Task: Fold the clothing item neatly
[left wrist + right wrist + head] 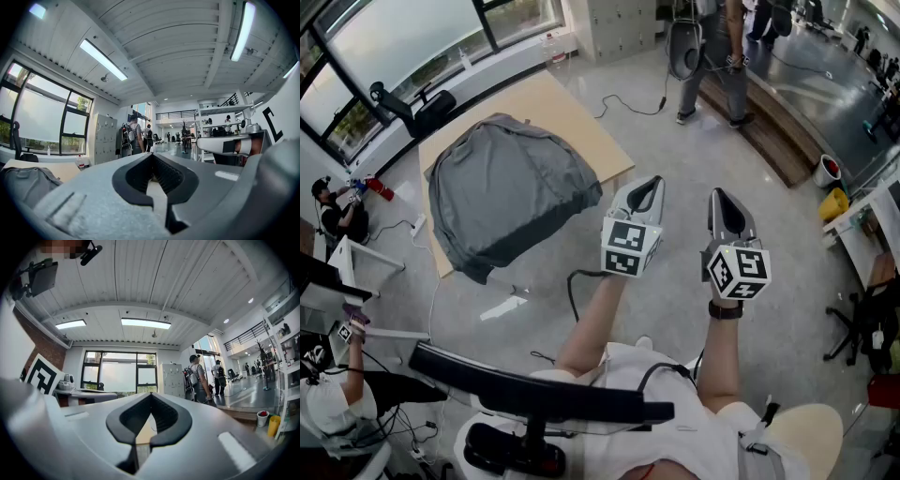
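Grey garment [511, 192] crumpled on tan board [581, 117], left tool [650, 187] and right tool [722, 202] closed, empty, person [712, 56] standing beyond

You have no word, number or brand to read anywhere in these views. The left marker cube [630, 247] and the right marker cube [737, 272] carry only black-and-white square patterns, not letters. The black hooked shape you see at the right edge of the left gripper view is a piece of such a pattern, not a character. If the grey lockers [104, 138] by the window bear any labels, they are too small to make out.
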Action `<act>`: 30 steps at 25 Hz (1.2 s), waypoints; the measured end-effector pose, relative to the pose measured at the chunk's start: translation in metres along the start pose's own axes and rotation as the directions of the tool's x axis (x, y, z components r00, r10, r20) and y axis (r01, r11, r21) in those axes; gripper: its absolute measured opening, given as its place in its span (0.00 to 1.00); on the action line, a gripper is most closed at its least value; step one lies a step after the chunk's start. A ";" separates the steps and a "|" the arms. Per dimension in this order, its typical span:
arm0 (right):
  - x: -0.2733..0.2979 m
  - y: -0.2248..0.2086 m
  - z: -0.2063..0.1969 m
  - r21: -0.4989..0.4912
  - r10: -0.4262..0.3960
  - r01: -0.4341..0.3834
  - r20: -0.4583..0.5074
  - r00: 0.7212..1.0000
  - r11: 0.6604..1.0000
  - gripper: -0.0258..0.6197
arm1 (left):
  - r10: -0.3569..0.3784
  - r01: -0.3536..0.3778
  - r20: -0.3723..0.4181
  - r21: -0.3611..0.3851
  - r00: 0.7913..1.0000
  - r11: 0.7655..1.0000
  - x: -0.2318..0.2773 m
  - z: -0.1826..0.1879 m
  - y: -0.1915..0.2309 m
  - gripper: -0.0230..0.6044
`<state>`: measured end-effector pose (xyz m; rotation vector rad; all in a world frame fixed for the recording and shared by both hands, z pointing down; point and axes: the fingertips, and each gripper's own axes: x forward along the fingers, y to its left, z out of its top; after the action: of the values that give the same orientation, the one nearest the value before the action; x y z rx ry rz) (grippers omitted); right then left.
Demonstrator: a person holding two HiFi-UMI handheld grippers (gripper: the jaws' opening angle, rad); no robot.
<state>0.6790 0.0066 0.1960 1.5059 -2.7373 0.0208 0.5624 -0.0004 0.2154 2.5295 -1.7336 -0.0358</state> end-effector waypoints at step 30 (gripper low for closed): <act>0.083 0.251 -0.082 0.126 0.497 -0.482 -0.156 0.854 0.867 0.04 | 0.446 -0.450 -0.093 -0.037 0.890 0.892 -0.194 -0.043 0.175 0.04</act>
<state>0.4230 0.0728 0.2793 0.7243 -2.9062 0.2682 0.3320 0.1200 0.2673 1.9976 -2.1971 0.0446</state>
